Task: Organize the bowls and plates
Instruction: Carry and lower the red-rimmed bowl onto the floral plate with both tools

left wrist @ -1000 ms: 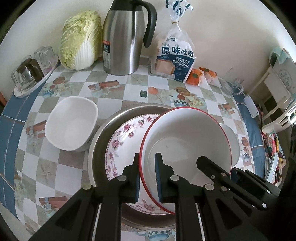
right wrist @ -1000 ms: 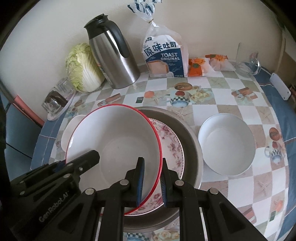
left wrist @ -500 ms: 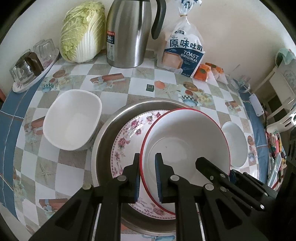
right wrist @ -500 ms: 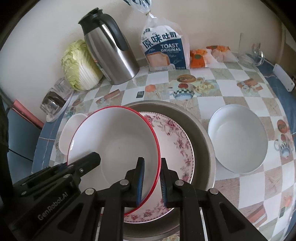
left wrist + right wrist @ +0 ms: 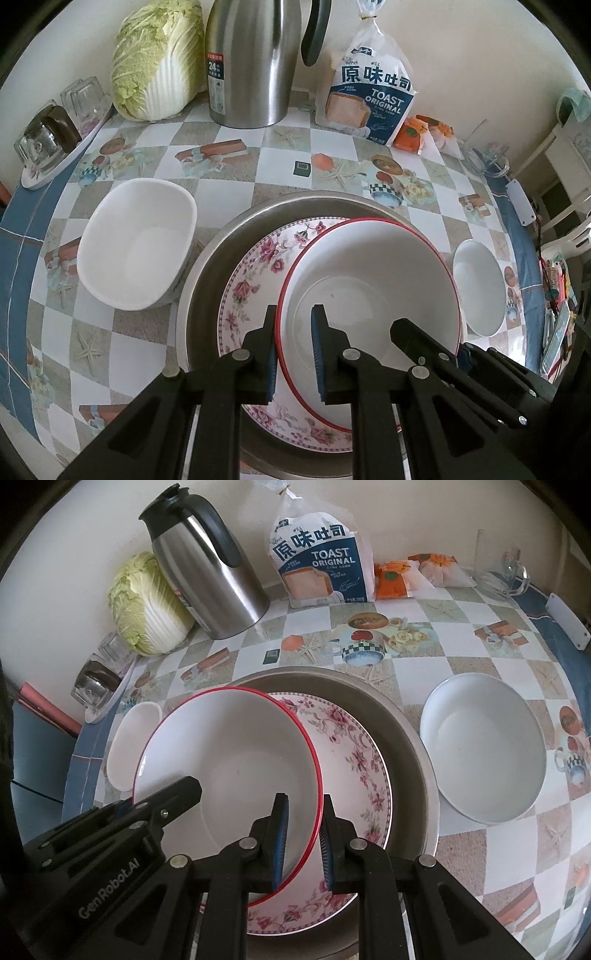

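Red-rimmed and white inside, the red-rimmed bowl (image 5: pixel 369 280) sits tilted over the floral plate (image 5: pixel 255 273), which lies inside the big steel basin (image 5: pixel 207 266) at the middle of the checked tablecloth (image 5: pixel 229 173). Both tongs are on it at once! The left gripper (image 5: pixel 293 347) straddles the bowl's near-left rim, one blue pad outside, one inside, and the rim is pinched between them. Over on the other side, the right gripper (image 5: pixel 302 836) does the same on the bowl's right rim (image 5: pixel 314 775), fingers clamped across the red edge. So the bowl is held from two sides, its left part jutting out beyond the floral plate (image 5: pixel 354 760) in the right wrist view; whether its base touches the plate I cannot tell.

Off to the left of the basin stands a squarish white bowl (image 5: pixel 136 243), just beside the steel wall. To the right, well apart from it, rests a round white bowl (image 5: pixel 484 746).

Along the back wall: a napa cabbage (image 5: pixel 155 55), a steel thermos jug (image 5: pixel 255 62), a bag of toast (image 5: pixel 373 92) and orange snack packets (image 5: pixel 413 133). Upturned glasses (image 5: pixel 48 129) sit on a small tray at far left.
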`<action>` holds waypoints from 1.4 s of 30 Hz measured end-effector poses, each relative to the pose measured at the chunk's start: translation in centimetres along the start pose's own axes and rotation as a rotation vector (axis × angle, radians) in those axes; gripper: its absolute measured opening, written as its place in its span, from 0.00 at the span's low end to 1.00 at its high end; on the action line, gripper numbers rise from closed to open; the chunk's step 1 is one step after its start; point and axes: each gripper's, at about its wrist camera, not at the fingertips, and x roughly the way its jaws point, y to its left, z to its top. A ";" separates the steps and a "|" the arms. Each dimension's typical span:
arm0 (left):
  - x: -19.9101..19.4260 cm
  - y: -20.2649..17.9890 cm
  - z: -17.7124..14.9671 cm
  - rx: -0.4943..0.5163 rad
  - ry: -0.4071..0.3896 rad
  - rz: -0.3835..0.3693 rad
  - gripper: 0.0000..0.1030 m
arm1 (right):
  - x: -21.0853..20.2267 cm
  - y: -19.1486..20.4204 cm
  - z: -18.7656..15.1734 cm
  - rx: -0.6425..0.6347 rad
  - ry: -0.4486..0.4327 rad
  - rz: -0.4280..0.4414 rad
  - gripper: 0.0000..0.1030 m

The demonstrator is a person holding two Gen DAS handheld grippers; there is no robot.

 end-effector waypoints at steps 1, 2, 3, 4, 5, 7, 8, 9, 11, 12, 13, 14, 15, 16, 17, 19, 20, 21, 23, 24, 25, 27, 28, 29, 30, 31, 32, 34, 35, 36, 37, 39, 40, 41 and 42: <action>0.0 0.0 0.0 -0.001 0.002 0.002 0.15 | 0.1 0.0 0.0 0.000 0.001 0.000 0.17; 0.2 0.0 0.0 -0.002 0.005 0.002 0.15 | 0.1 0.0 0.0 -0.001 0.003 0.000 0.17; 0.2 0.0 0.0 -0.003 0.008 0.001 0.15 | 0.2 0.0 0.0 0.000 0.005 0.000 0.17; 0.3 0.0 0.0 -0.004 0.009 0.001 0.15 | 0.3 0.0 0.0 0.002 0.008 0.000 0.17; 0.3 0.0 0.0 -0.006 0.009 -0.001 0.15 | 0.3 0.0 0.0 0.002 0.008 0.000 0.17; 0.3 0.0 0.0 -0.008 0.010 -0.005 0.15 | 0.3 0.0 0.0 0.002 0.008 0.000 0.17; 0.3 0.0 0.0 -0.008 0.010 -0.003 0.15 | 0.4 0.0 0.0 0.001 0.007 -0.002 0.17; 0.3 0.0 0.0 -0.009 0.010 -0.003 0.15 | 0.4 0.0 0.0 0.001 0.007 -0.001 0.17; 0.3 0.0 0.1 -0.009 0.010 -0.004 0.15 | 0.4 0.0 0.1 0.004 0.008 0.003 0.17; 0.3 0.0 0.1 -0.010 0.011 -0.004 0.15 | 0.4 0.0 0.1 0.004 0.009 0.003 0.18; 0.3 0.0 0.1 -0.013 0.012 -0.006 0.16 | 0.4 0.0 0.1 0.004 0.009 0.004 0.18; 0.4 0.0 0.1 -0.017 0.013 -0.008 0.16 | 0.4 0.0 0.1 0.004 0.008 0.004 0.18; 0.4 0.1 0.1 -0.021 0.014 -0.009 0.16 | 0.4 0.0 0.1 0.004 0.008 0.005 0.19; 0.4 0.1 0.1 -0.024 0.015 -0.010 0.16 | 0.4 0.0 0.1 0.005 0.008 0.008 0.19; 0.4 0.2 0.1 -0.028 0.015 -0.013 0.16 | 0.4 0.0 0.1 0.004 0.007 0.010 0.19; 0.4 0.2 0.1 -0.030 0.016 -0.016 0.16 | 0.5 -0.1 0.1 0.008 0.007 0.017 0.20; 0.4 0.2 0.1 -0.031 0.016 -0.018 0.16 | 0.5 -0.1 0.1 0.011 0.007 0.022 0.20; 0.4 0.2 0.1 -0.032 0.015 -0.019 0.16 | 0.5 -0.2 0.1 0.014 0.008 0.026 0.20; 0.4 0.3 0.2 -0.034 0.013 -0.023 0.16 | 0.5 -0.3 0.1 0.018 0.009 0.032 0.20; 0.4 0.3 0.1 -0.037 0.013 -0.026 0.16 | 0.5 -0.3 0.1 0.019 0.009 0.035 0.21; 0.4 0.4 0.2 -0.039 0.014 -0.029 0.16 | 0.5 -0.4 0.2 0.021 0.009 0.037 0.21; 0.4 0.6 0.2 -0.047 0.013 -0.035 0.16 | 0.4 -0.4 0.2 0.014 0.006 0.036 0.22; 0.3 0.6 0.2 -0.049 0.013 -0.036 0.16 | 0.4 -0.3 0.2 0.011 0.005 0.034 0.22; 0.3 0.7 0.2 -0.051 0.011 -0.036 0.16 | 0.4 -0.3 0.2 0.011 0.006 0.033 0.22; 0.3 0.7 0.3 -0.053 0.010 -0.038 0.16 | 0.4 -0.4 0.2 0.012 0.006 0.034 0.22; 0.3 0.7 0.3 -0.052 0.011 -0.039 0.16 | 0.4 -0.4 0.2 0.012 0.005 0.037 0.22; 0.4 0.7 0.3 -0.052 0.011 -0.039 0.16 | 0.4 -0.4 0.1 0.012 0.005 0.039 0.22; 0.4 0.7 0.3 -0.054 0.012 -0.039 0.16 | 0.4 -0.4 0.2 0.010 0.005 0.038 0.22; 0.4 0.7 0.2 -0.053 0.012 -0.039 0.16 | 0.4 -0.4 0.2 0.011 0.005 0.038 0.22; 0.4 0.7 0.2 -0.053 0.010 -0.039 0.16 | 0.4 -0.4 0.2 0.011 0.005 0.039 0.22; 0.3 0.8 0.3 -0.054 0.009 -0.039 0.16 | 0.4 -0.4 0.2 0.010 0.005 0.039 0.22; 0.1 0.9 0.3 -0.056 0.004 -0.039 0.17 | 0.3 -0.4 0.2 0.012 0.004 0.041 0.22; -0.1 0.9 0.3 -0.058 0.001 -0.038 0.19 | 0.2 -0.4 0.2 0.013 0.001 0.041 0.22; -0.3 1.0 0.3 -0.059 -0.002 -0.037 0.19 | 0.0 -0.5 0.4 0.013 -0.004 0.042 0.22; -0.5 1.0 0.4 -0.060 -0.006 -0.035 0.19 | -0.3 -0.5 0.5 0.014 -0.013 0.044 0.22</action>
